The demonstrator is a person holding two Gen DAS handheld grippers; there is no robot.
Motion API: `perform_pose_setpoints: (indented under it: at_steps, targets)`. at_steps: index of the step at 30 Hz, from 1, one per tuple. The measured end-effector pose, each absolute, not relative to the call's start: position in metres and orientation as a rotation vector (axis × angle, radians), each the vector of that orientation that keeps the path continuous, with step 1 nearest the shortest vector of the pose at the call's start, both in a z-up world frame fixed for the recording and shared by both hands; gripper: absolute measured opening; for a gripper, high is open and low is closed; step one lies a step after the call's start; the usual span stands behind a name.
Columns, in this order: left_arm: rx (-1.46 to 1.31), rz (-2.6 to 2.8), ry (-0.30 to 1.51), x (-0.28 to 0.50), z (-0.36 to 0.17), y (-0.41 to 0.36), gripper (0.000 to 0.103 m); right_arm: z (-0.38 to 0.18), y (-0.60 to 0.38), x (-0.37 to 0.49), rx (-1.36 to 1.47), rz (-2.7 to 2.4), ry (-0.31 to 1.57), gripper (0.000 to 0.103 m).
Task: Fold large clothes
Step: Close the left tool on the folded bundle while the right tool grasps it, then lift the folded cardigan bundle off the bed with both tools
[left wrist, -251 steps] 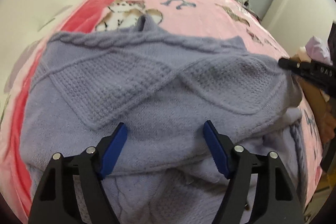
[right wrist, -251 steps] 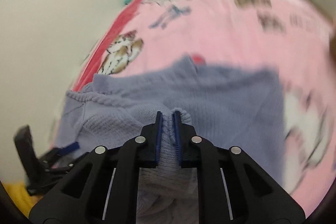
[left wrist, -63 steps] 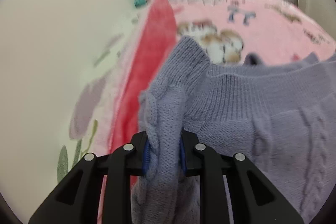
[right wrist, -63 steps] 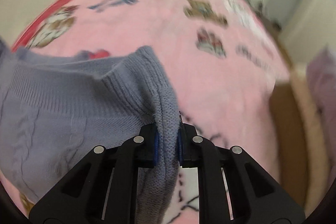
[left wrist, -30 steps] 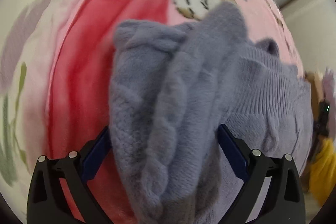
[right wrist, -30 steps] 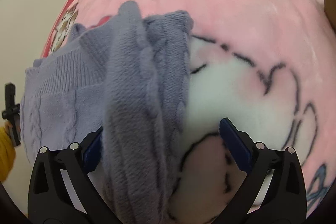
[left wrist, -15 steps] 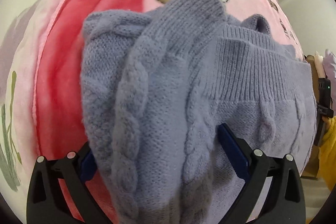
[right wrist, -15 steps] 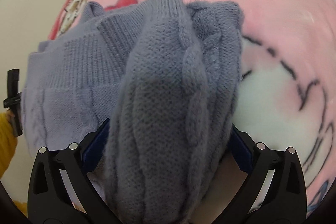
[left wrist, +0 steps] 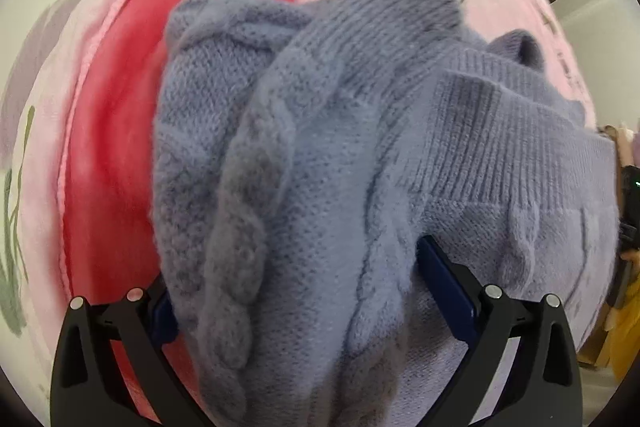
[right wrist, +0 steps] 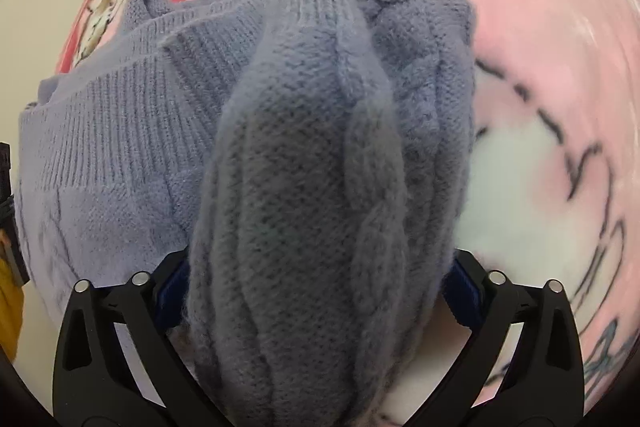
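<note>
Right tongs [right wrist: 316, 291] closing; sweater [right wrist: 304, 187] bulk hides pads.

the left gripper [left wrist: 304, 291] points steeply down, and its two black fingers with blue pads [left wrist: 444, 279] stand wide apart. a thick fold of the sweater [left wrist: 304, 155] lies between the fingers and fills the gap, but if the pads press on it cannot be told. the right gripper [right wrist: 316, 291] also points steeply down. its jaws are closing, with a bunched fold of the same sweater between the fingers.
</note>
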State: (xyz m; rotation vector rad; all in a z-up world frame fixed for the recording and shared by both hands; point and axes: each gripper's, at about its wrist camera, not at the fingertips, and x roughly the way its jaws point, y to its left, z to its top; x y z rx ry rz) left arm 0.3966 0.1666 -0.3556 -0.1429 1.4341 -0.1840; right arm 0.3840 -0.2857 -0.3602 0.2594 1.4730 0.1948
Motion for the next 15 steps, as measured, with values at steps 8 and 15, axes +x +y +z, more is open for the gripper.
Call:
perform_pose_setpoints:
  at_steps: [8, 15]
  targets:
    - [0.080, -0.027, 1.412, 0.381, -0.328, 0.107, 0.028, -0.325, -0.214, 0.374, 0.063, 0.138, 1.408, 0.024]
    - [-0.101, -0.023, 1.188, 0.319, -0.235, 0.131, 0.026, -0.226, -0.232, 0.336, 0.231, 0.089, 1.178, 0.022]
